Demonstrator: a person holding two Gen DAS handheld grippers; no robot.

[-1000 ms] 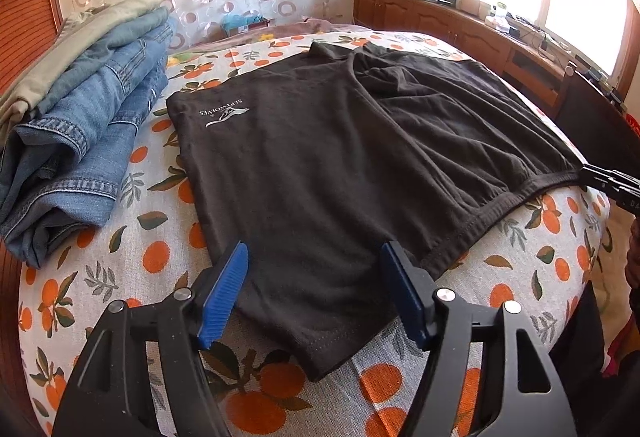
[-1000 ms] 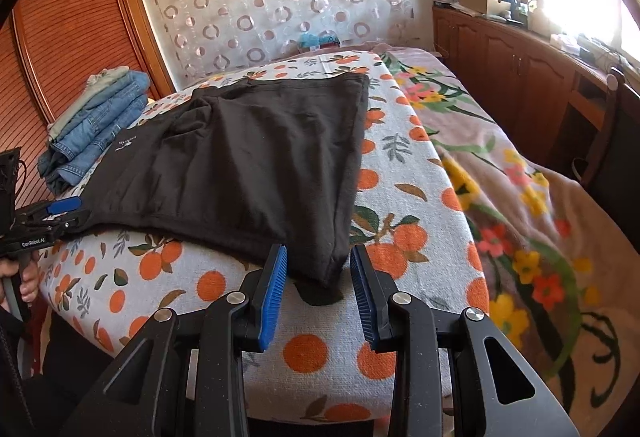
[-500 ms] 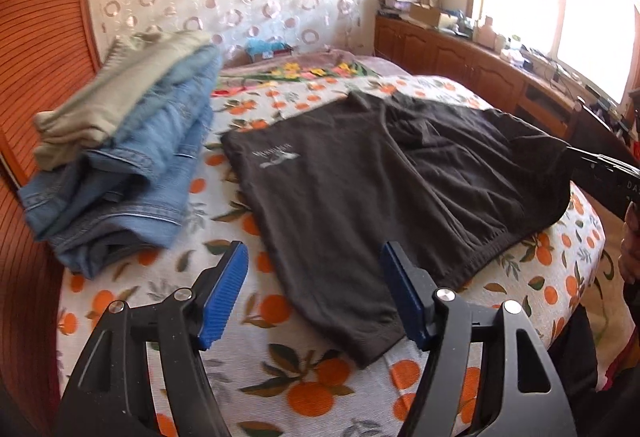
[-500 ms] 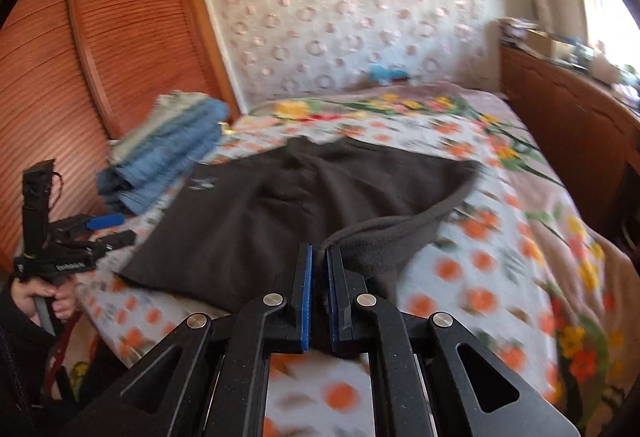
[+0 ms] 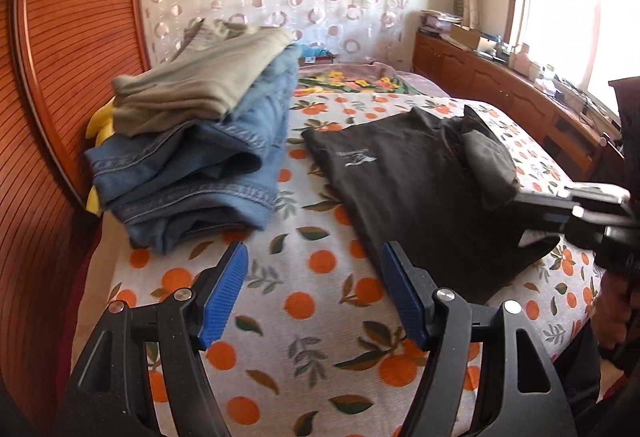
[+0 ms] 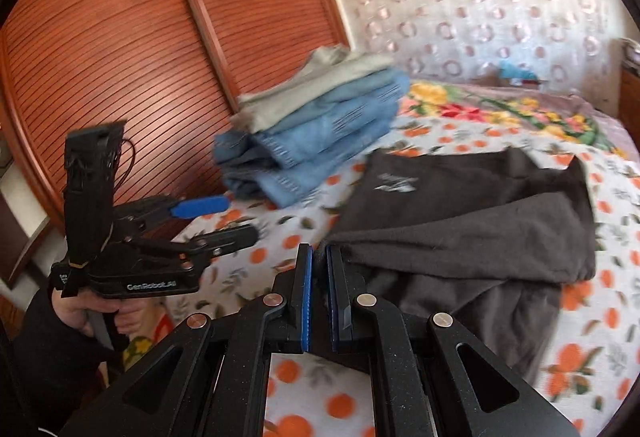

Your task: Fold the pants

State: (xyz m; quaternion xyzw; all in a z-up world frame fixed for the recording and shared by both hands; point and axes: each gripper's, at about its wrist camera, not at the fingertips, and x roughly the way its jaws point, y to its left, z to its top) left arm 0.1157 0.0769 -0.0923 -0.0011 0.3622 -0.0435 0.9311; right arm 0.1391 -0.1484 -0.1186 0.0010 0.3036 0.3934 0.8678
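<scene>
Dark brown pants [image 5: 420, 189] with a small white logo lie on the orange-print bedspread [image 5: 304, 301]. My right gripper [image 6: 319, 269] is shut on an edge of the pants [image 6: 460, 237] and carries it leftward over the rest, so a folded layer lies across them. It also shows in the left wrist view [image 5: 532, 205], at the pants' right side. My left gripper [image 5: 314, 289] is open and empty above bare bedspread, left of the pants' near corner. It shows in the right wrist view [image 6: 224, 219], held at the bed's left edge.
A stack of folded jeans [image 5: 208, 165] with khaki pants [image 5: 200, 85] on top lies at the bed's left, against a wooden headboard [image 5: 76, 85]. A floral blanket [image 5: 352, 81] lies farther back. Wooden cabinets [image 5: 500, 85] run under the window at right.
My right gripper shut on the pants' edge and dragged it left over the pants, folding them. My left gripper drew back and left, off the pants.
</scene>
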